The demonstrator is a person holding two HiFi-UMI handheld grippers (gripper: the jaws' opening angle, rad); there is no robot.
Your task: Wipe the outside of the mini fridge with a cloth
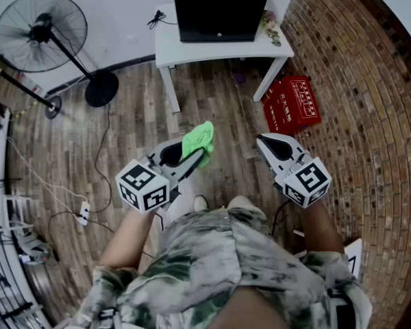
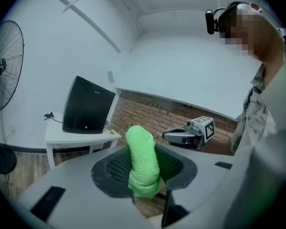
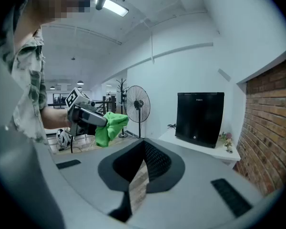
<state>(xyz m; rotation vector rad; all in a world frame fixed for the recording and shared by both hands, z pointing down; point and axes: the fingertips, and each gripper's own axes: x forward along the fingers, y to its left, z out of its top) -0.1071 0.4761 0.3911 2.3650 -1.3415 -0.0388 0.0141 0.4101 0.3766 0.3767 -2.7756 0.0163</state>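
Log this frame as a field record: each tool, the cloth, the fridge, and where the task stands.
left tool: shut on green cloth
right tool: shut, nothing in it
mini fridge: black, on white table by the wall
contact: cloth held clear of the fridge, neither tool touching it
task: no wiping at this moment
also there: standing fan, red crate on the floor

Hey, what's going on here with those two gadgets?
A person stands holding a gripper in each hand. The left gripper is clamped on a green cloth. The right gripper is closed and empty. The black mini fridge sits on a white table ahead, apart from the cloth, so no wiping is under way.
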